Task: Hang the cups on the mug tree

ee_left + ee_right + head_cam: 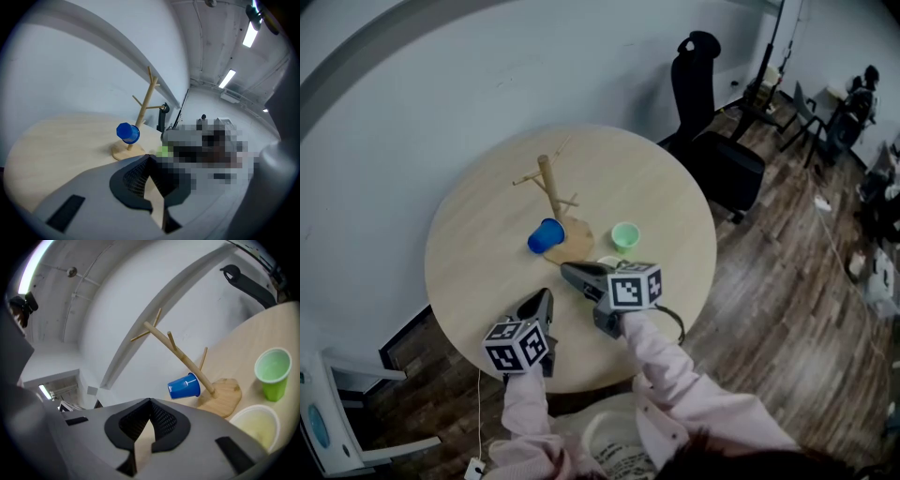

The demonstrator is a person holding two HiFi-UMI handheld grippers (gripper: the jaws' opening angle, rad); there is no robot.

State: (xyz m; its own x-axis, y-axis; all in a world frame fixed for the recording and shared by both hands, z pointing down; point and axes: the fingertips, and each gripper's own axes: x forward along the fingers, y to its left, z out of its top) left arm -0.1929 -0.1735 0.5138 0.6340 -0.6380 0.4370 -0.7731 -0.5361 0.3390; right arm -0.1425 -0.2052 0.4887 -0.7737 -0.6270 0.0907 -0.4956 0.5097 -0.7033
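the blue cup point(546, 235) hangs on a low peg of the mug tree point(549, 183), near the middle of the desk point(469, 262). the green cup point(625, 234) stands upright just right of the tree's base, and a pale cup point(255, 425) sits beside it toward the near edge. they look like thin plastic: light, smooth, easily crushed. no handle shows, so pinch the rim wall gently. the left hand-held gripper point(546, 296) and right hand-held gripper point(568, 272) both have their jaws together, empty.
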